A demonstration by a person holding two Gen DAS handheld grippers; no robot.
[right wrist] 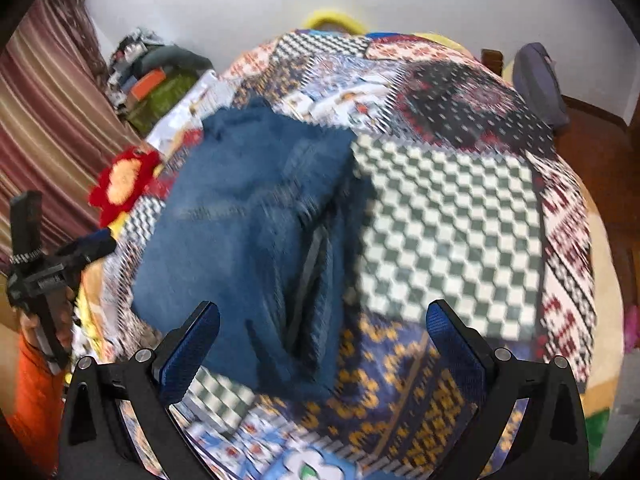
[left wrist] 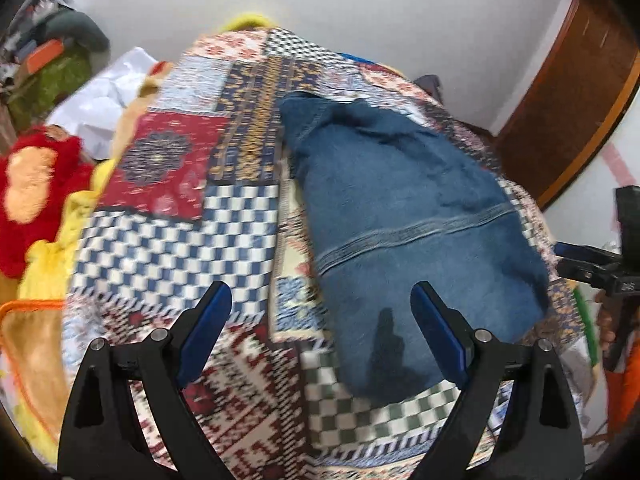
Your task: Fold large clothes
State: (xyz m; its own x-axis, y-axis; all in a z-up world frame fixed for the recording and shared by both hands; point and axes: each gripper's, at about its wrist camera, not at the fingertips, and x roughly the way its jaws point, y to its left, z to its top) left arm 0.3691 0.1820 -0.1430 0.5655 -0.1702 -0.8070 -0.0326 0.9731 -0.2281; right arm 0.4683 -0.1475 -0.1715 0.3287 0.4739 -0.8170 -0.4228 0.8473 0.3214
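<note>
One blue denim garment (left wrist: 408,216) lies bunched on the patchwork bedspread (left wrist: 168,236), the only piece of clothing spread there; two grippers hang above its near end, the left gripper (left wrist: 322,304) and the right gripper (right wrist: 323,322), each with both jaws spread wide and nothing between them. One red flower-shaped cushion (right wrist: 124,180) sits at the bed's edge; one orange sleeve (right wrist: 32,392) shows behind the left tool.

jeans (left wrist: 400,208): I see them smeared, seams unreadable
quilt (right wrist: 448,216): pattern blurs near me
clutter (left wrist: 44,64): too blurred to name
</note>
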